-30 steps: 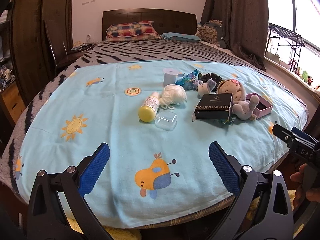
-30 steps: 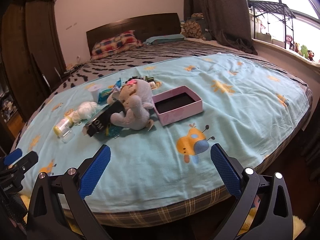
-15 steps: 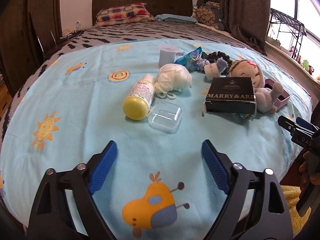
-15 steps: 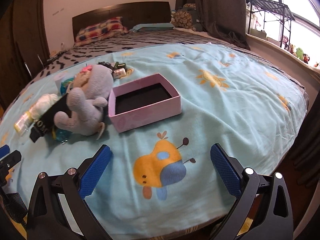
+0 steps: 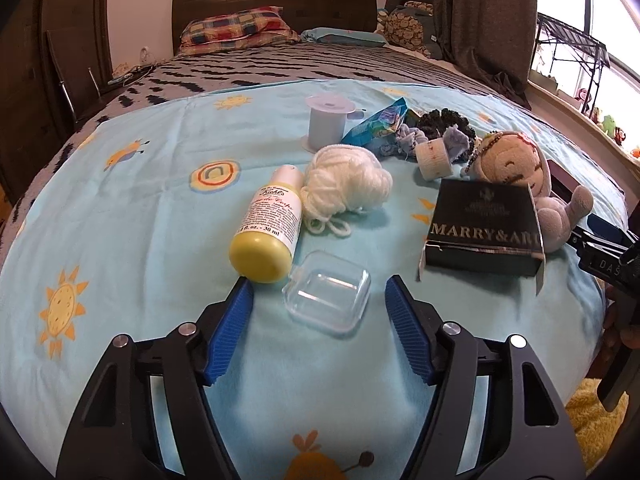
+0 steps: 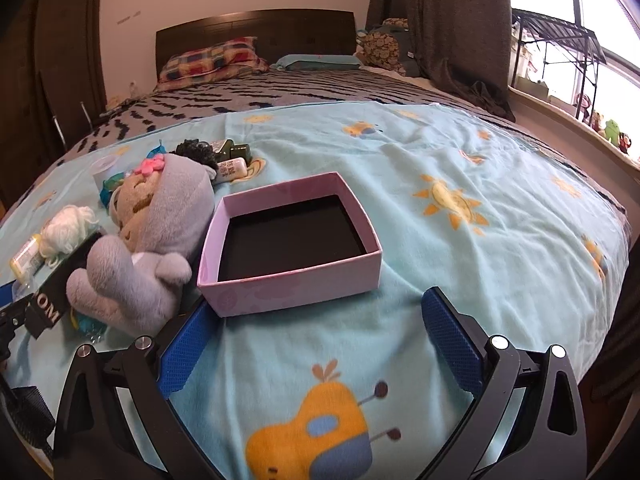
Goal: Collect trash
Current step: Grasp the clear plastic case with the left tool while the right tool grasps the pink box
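My left gripper (image 5: 318, 312) is open, its blue fingers on either side of a small clear plastic case (image 5: 326, 292) on the light blue blanket (image 5: 140, 208). A yellow-capped lotion bottle (image 5: 268, 226) lies just left of the case, a ball of white yarn (image 5: 346, 182) behind it. A black "MARRY&ART" box (image 5: 484, 232) lies to the right. My right gripper (image 6: 316, 332) is open and empty, just in front of an open pink box (image 6: 292, 240) with a black inside.
A grey plush doll (image 6: 156, 236) lies left of the pink box and also shows in the left wrist view (image 5: 520, 176). A spool (image 5: 326, 122), a blue wrapper (image 5: 376, 124) and dark scrunchies (image 5: 444, 124) lie behind. Pillows (image 5: 236, 30) and headboard at the far end; window right.
Both grippers have moved forward over the bed. The left one has closed in on the clear case and narrowed its opening; the right one has come up to the pink box.
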`<state>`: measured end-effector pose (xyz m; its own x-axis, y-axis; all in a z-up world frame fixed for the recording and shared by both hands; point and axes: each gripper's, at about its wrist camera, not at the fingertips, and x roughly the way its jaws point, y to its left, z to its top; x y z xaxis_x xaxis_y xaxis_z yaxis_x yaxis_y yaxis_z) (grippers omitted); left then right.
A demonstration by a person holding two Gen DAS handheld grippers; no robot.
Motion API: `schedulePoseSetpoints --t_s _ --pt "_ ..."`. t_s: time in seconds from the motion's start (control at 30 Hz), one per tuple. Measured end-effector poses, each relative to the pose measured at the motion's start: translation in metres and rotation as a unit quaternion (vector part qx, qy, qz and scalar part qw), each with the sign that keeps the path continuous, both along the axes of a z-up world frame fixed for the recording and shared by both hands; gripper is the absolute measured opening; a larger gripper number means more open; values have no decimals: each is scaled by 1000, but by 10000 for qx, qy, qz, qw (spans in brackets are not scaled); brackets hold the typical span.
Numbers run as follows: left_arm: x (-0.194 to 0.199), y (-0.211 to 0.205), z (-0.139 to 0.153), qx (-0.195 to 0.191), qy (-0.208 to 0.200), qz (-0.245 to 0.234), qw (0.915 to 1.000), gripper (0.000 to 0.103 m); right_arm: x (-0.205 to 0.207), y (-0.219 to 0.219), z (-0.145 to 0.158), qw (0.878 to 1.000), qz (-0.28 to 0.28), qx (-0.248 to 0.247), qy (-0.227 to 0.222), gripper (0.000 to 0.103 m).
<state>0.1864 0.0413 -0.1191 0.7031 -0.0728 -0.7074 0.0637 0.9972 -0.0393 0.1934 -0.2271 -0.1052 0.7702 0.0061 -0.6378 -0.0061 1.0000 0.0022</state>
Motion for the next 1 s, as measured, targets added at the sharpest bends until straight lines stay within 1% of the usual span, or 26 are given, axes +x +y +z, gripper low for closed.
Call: schedulePoseSetpoints --t_s 0.27,0.33,0.37,0.43,0.47,0.5,0.53,0.57,0.6,0.77,1.0 --pt "9 -4 -1 -5 30 -57 10000 65 14 3 4 9999 48 60 72 100" --pt "10 -5 -1 15 31 -63 10000 65 17 1 4 9998 83 151 84 100" --pt "9 -5 -1 30 22 -66 10000 64 19 0 4 9997 100 210 84 100" --pt "9 -6 0 44 10 -85 10000 59 24 -3 4 9993 120 334 111 100" --pt "8 -5 0 49 2 -88 9999 55 25 -4 4 9991 134 379 105 100" --pt "7 -5 0 48 -6 -82 10000 49 25 -4 4 9990 145 404 95 98" --pt "6 -4 1 29 -17 -64 10000 46 26 -5 4 9991 136 396 86 93" --pt "6 -3 1 19 -22 -52 10000 41 26 -5 4 9993 107 356 65 89" --pt "5 -2 1 3 -29 -41 10000 40 25 -6 4 9996 49 284 49 79" --pt "-3 -2 2 71 -51 -74 9999 39 15 -5 4 9999 21 153 -15 79" --pt "-28 0 5 47 -79 -95 9999 39 -12 -14 8 9998 -96 176 -70 78"
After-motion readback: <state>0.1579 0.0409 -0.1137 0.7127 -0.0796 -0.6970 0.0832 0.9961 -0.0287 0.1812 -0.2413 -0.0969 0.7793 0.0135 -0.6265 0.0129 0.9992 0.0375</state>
